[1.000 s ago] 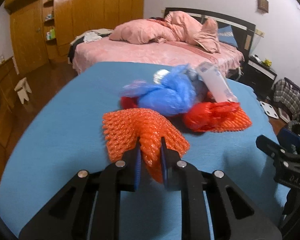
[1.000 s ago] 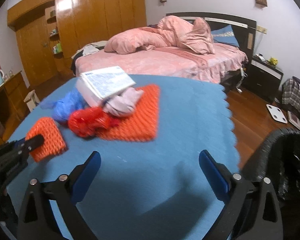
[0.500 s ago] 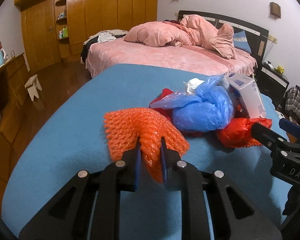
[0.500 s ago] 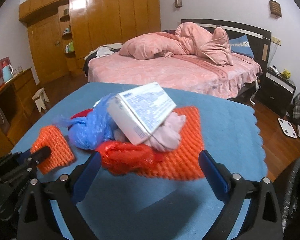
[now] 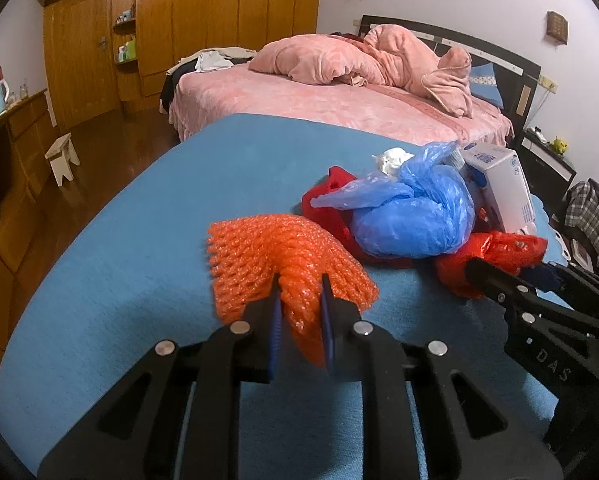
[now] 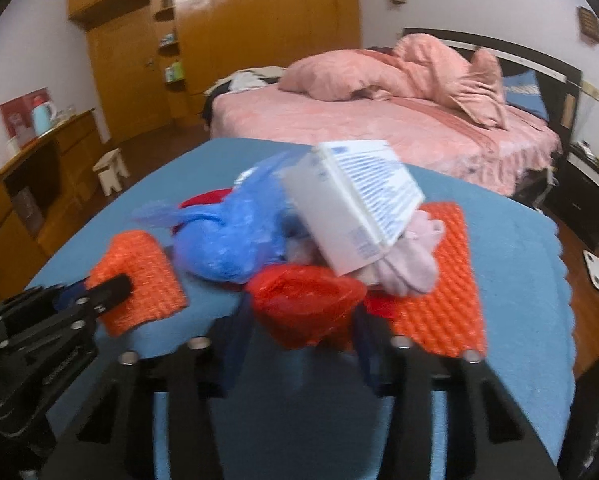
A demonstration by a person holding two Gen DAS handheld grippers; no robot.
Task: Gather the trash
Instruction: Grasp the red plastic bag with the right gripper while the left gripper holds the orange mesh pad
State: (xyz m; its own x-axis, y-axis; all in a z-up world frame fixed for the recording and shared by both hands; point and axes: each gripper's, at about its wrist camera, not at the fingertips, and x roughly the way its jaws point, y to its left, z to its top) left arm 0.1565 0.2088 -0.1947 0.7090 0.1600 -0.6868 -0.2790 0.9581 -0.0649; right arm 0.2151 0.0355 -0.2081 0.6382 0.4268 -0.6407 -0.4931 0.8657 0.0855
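While your left gripper (image 5: 299, 312) pinches the small orange foam net (image 5: 283, 256) flat on the blue counter (image 5: 139, 240), fingers narrow and clamped on its near edge, your right gripper (image 6: 299, 332) has just been closing, its fingers now at the sides of the red plastic bag (image 6: 303, 300). That bag sits at the front of the trash pile, with the blue bag (image 6: 227, 240) and white box (image 6: 355, 216) just behind.
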